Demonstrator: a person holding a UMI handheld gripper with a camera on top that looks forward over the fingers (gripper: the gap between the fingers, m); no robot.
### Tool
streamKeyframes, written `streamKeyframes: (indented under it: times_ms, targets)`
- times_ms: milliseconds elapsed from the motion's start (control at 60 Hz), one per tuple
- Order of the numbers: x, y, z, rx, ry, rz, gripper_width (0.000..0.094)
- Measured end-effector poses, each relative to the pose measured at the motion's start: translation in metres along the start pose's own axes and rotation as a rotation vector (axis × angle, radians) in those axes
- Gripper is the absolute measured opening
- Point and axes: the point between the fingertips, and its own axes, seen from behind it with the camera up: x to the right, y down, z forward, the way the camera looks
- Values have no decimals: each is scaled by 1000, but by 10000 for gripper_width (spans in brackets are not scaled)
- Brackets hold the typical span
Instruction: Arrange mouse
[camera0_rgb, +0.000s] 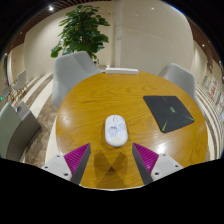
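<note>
A white computer mouse (116, 128) lies on the round wooden table (100, 100), just ahead of my fingers and midway between their lines. A dark mouse pad (168, 111) lies flat on the table to the right of the mouse, apart from it. My gripper (112, 156) is open and empty, hovering above the table's near part; its magenta pads (77, 156) stand wide apart with bare wood between them.
Several grey chairs (72, 68) stand round the table, at the far left, the far right (180, 76) and the near left (14, 128). A potted green plant (82, 30) stands beyond the table by a pale wall.
</note>
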Motion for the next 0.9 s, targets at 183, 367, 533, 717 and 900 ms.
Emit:
streamKeyframes:
  times_ms: [183, 367, 533, 717, 900]
  targets:
    - [9, -19, 37, -4, 14, -2, 868]
    - [9, -34, 55, -7, 9, 5, 872]
    - [6, -41, 65, -12, -11, 11, 862]
    - [7, -44, 68, -34, -19, -11, 432]
    - [17, -73, 51, 18, -14, -13, 371]
